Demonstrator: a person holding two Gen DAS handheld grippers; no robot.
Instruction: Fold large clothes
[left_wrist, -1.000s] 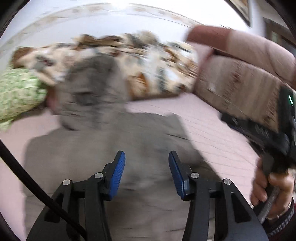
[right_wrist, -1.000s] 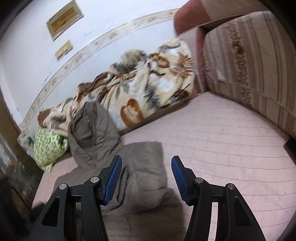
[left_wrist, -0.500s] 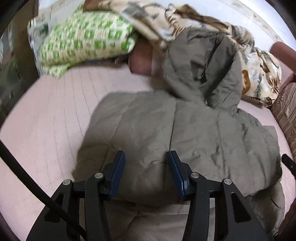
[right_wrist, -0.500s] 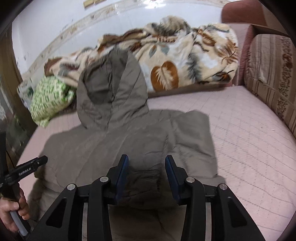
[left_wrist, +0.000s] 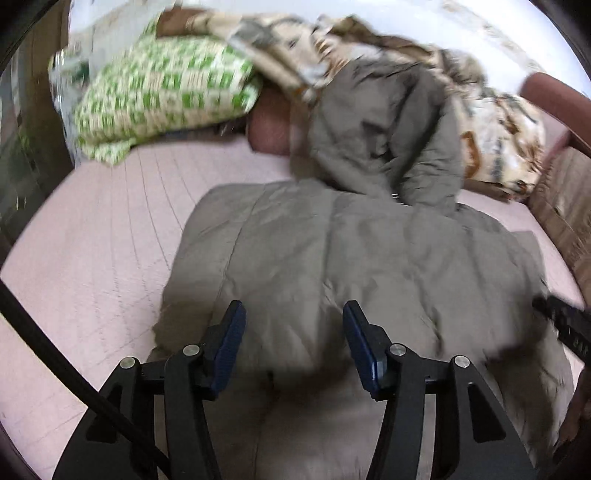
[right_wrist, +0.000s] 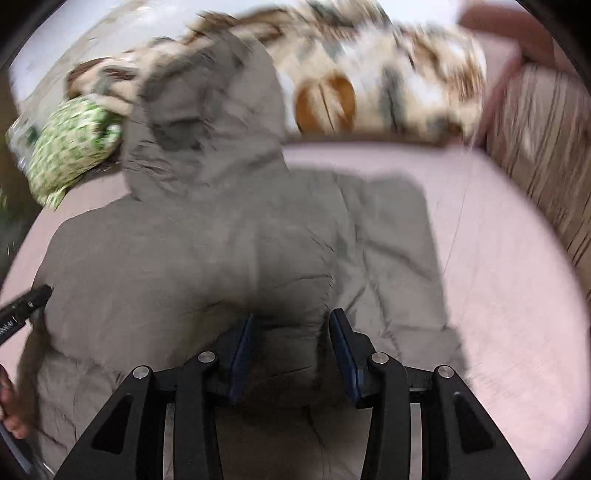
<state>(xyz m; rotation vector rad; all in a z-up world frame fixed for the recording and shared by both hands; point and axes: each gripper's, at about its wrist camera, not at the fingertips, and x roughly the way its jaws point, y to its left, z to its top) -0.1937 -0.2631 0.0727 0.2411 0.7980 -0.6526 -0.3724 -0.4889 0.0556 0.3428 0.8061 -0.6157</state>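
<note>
A grey hooded jacket (left_wrist: 369, 258) lies spread on the pink bed (left_wrist: 92, 258), its hood (left_wrist: 384, 122) toward the far edge, resting against a patterned blanket (left_wrist: 495, 125). A green pillow (left_wrist: 162, 92) sits at the far left corner. The left hand-held gripper (left_wrist: 293, 343) hovers over the jacket's near part; its jaws are opening, moderately wide, with fabric below them but not pinched. The right hand-held gripper (right_wrist: 290, 354) has a fold of the jacket bunched between its blue pads (right_wrist: 343, 350), which appear to press on it, though blur makes this uncertain. A striped cushion (right_wrist: 546, 177) lines the right edge.
</note>
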